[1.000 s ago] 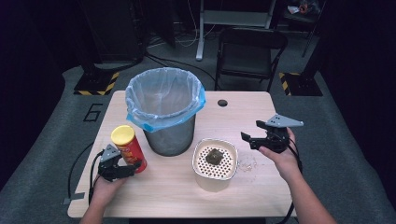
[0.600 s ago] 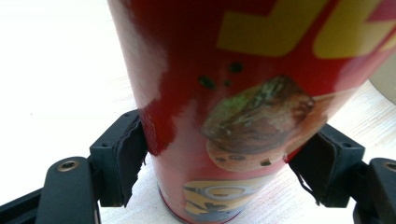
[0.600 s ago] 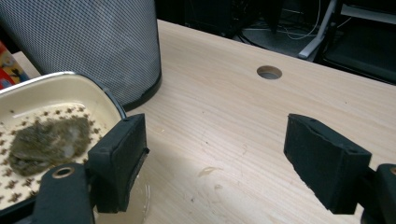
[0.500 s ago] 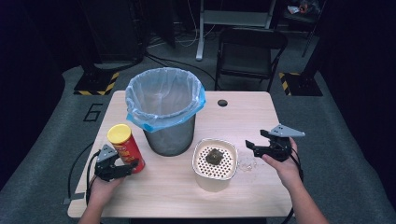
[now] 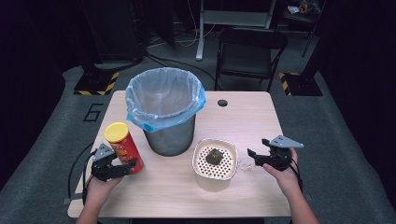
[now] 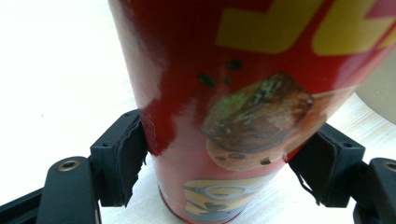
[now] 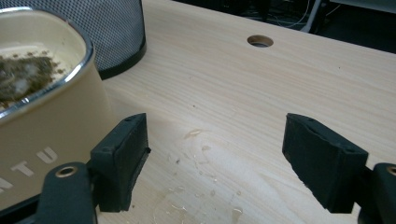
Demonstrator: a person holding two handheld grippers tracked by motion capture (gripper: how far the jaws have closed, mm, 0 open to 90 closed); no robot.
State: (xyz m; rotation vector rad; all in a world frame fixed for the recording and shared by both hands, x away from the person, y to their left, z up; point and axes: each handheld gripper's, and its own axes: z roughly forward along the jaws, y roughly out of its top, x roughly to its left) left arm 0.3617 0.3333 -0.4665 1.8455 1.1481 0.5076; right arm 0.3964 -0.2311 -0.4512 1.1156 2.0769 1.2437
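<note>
- red chip can (image 5: 123, 147) with a yellow lid, standing upright near the table's front-left corner, just left of the mesh bin; label has yellow lettering and a cookie picture (image 6: 252, 112)
- cream container (image 5: 214, 163) with a perforated top insert, a dark clump sitting on it, just in front of the bin

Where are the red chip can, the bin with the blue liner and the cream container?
red chip can (image 5: 125, 149), high view, its side.
bin (image 5: 169, 135), high view, mesh wall.
cream container (image 5: 211, 179), high view, front wall.
</note>
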